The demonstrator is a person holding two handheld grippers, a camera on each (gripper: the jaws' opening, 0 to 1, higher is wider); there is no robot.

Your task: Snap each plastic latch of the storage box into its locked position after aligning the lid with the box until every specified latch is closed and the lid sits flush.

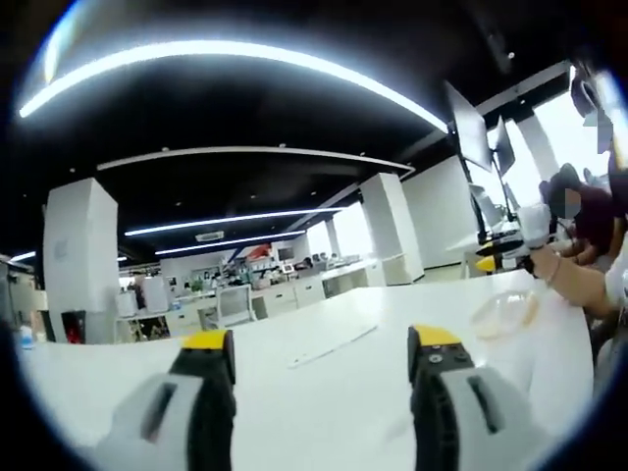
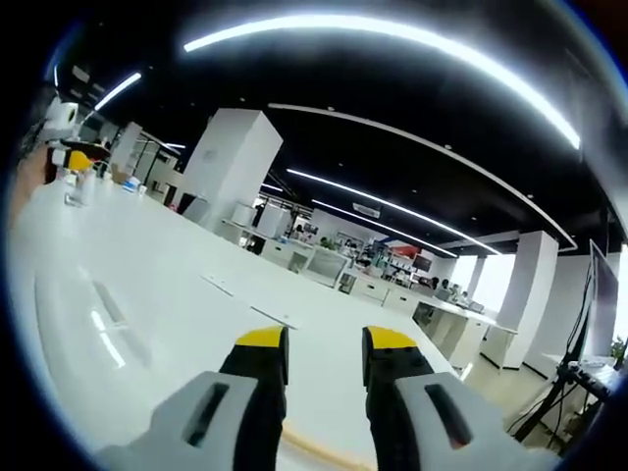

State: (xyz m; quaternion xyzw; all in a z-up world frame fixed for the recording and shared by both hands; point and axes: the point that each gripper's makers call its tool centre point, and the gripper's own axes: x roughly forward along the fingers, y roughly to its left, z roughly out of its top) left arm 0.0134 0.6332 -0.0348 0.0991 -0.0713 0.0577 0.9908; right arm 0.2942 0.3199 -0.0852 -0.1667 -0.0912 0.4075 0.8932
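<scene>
A broad white desk stretches away into an open office. Long curved light strips cross the dark ceiling, and white square pillars stand beyond the desk. Monitors hang at the far right. In the right gripper view, a white pillar rises past rows of distant desks.

My left hand-held gripper has two grey moulded jaws, black inner faces and yellow tips. My right hand-held gripper is identical: grey bodies with slotted recesses, black inner faces, yellow-capped tips at 12 o'clock.
</scene>
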